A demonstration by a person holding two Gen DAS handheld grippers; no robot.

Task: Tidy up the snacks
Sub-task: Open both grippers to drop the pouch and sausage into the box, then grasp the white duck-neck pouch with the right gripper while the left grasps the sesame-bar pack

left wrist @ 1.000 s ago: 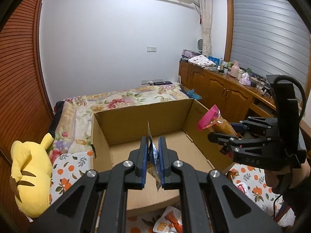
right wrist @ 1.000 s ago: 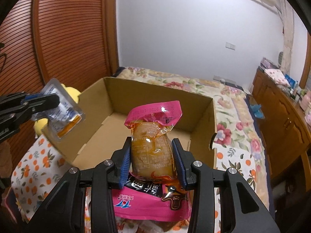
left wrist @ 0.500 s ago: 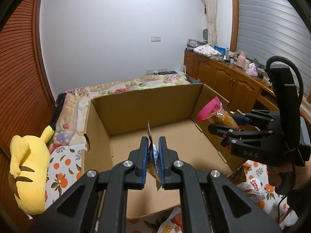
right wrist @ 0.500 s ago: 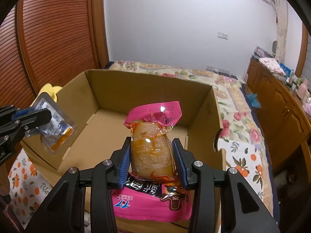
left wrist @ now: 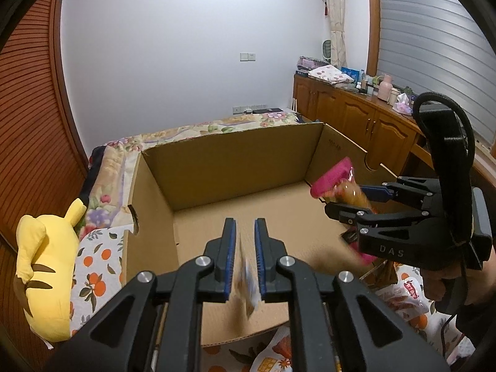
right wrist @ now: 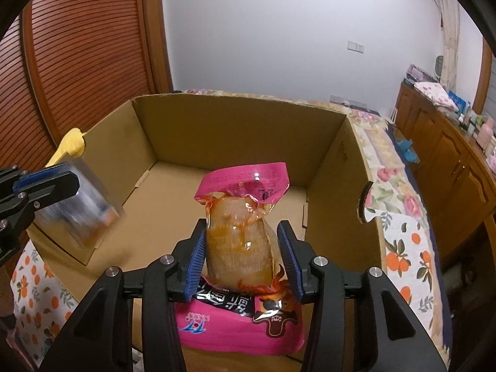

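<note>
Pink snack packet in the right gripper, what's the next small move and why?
Probably open the right gripper fully and let the pink snack packet drop. Its jaws are opening with the packet between them, and it hangs over the open cardboard box, inside the near wall, so it should land on the box floor.

**Blurred packet, cut-off wrappers**

The silvery packet point(left wrist: 248, 285) between the left claw's point(left wrist: 243, 238) pads is motion-blurred — print unreadable. Below that claw, a snack wrapper point(left wrist: 272, 356) runs off the frame's bottom edge — its lettering cannot be made out.
</note>
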